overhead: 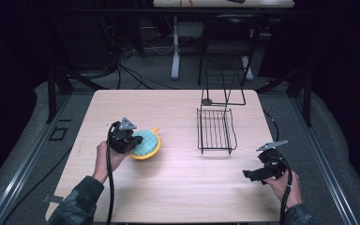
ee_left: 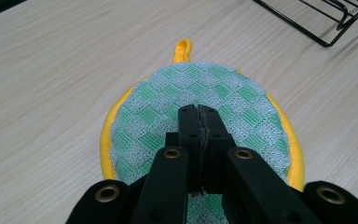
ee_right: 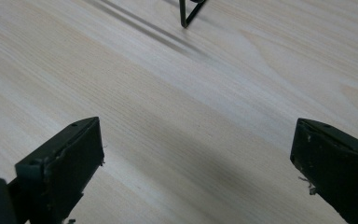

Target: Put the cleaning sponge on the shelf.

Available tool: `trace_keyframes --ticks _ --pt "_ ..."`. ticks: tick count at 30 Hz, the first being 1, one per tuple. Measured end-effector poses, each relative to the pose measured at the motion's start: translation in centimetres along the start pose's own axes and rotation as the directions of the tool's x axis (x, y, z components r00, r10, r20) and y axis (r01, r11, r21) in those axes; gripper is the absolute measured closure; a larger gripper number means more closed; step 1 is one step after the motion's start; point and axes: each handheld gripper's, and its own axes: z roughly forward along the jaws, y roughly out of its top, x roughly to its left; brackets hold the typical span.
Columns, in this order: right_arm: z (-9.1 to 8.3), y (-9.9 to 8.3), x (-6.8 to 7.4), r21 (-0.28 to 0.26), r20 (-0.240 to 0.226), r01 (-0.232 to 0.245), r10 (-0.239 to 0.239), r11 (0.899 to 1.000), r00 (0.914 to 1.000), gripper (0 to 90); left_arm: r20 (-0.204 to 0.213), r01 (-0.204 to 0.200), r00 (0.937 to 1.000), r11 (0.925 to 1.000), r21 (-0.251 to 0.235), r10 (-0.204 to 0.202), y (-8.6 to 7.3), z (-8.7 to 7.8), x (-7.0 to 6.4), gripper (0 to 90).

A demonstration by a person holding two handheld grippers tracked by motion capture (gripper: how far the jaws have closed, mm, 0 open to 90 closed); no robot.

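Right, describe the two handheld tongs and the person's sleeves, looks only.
Both tongs are black. The left tongs and right tongs each carry a grey three-cornered plate on top and trail a black cable back past the wrist. In the left gripper view, the linkage arms show brass-coloured rivets. In the right gripper view, the flat pads look worn at the edges. The sleeves are dark and mottled.

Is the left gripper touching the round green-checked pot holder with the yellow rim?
Cannot tell. In the left gripper view the left gripper, jaws shut together, sits over the round green-checked pot holder with the yellow rim, but neither contact nor a gap shows.
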Motion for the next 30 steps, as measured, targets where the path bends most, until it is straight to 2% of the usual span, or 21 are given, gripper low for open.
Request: trace_keyframes --ticks 8,13,18,30 --pt "0.1 0.0 0.2 0.017 0.0 0.015 -0.015 1.0 0.9999 0.3 0.002 0.0 1.0 0.9997 -0.024 0.0 0.6 -0.3 -0.3 89.6" --pt "0.2 -0.1 0.2 0.027 0.002 0.019 -0.019 0.999 0.9998 0.0 0.0 -0.016 0.9999 0.9991 -0.04 0.016 1.2 -0.6 -0.7 89.6" --pt "0.5 -0.1 0.3 0.05 -0.004 0.035 -0.035 0.998 0.9994 0.0 0.012 -0.024 0.9996 0.999 -0.037 0.024 1.6 -0.5 -0.9 89.6" --pt "0.4 -0.1 0.4 0.047 0.007 0.042 -0.042 0.998 0.9991 0.0 0.026 -0.041 0.9987 0.9963 -0.075 0.043 3.2 -0.4 -2.0 89.6"
